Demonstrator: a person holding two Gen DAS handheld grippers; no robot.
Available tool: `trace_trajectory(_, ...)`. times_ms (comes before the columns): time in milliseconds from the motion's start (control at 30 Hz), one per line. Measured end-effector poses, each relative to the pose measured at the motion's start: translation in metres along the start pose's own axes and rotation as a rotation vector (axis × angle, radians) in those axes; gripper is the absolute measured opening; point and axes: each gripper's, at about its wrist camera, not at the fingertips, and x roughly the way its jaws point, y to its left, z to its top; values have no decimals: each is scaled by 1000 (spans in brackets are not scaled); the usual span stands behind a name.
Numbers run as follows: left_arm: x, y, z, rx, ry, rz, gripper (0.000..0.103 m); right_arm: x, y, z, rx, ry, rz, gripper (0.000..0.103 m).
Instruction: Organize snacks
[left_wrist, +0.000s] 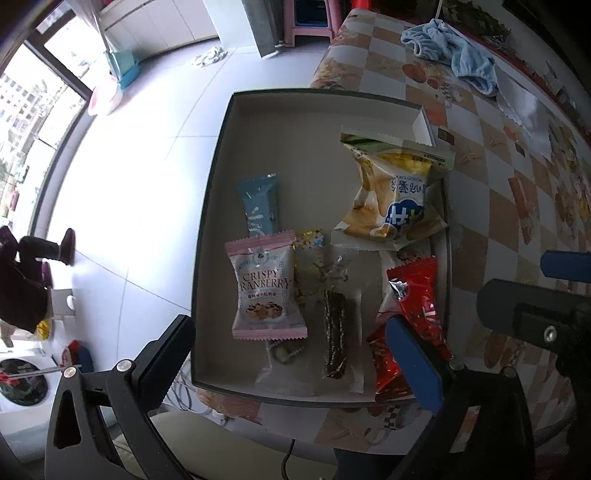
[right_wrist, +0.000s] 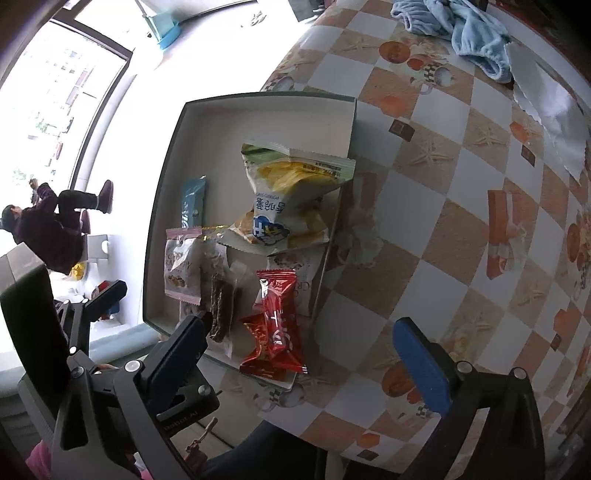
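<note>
Snacks lie gathered inside the shallow box (left_wrist: 214, 192) at the surface's (right_wrist: 424, 229) edge, chip bag (left_wrist: 391, 195) leaning over its rim, while left gripper (left_wrist: 291, 354) and right gripper (right_wrist: 306, 354) hover above, fingers spread, grasping nothing.

Orange-and-white checked tablecloth (right_wrist: 424, 192), grey box (left_wrist: 214, 206), pink cranberry packet (left_wrist: 264, 291), red wrapper (right_wrist: 279, 314).

Checkered tablecloth (right_wrist: 424, 192) with food prints, crumpled light blue towel (left_wrist: 454, 55) at its far end, pink stool (left_wrist: 314, 18) on the floor, person in dark clothes (right_wrist: 55, 229) by the window
</note>
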Motion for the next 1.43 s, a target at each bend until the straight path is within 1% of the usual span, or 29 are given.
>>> trace_trajectory(800,-7,0,-1,-21,5,31,103,-3,-2,-1,7,5,11,103)
trace_trajectory(1100,-8,-7,-1,-26,21,47,103,-9,-6,-4,9,-9,16,103)
trace_trajectory(1267,-8,-13,-1,-11,26,63,103,-11,-12,-7,20,-17,22,103)
trace_trajectory(1433,-16,-18,-4,12,-9,76,103,-12,-17,-9,24,-21,30,103)
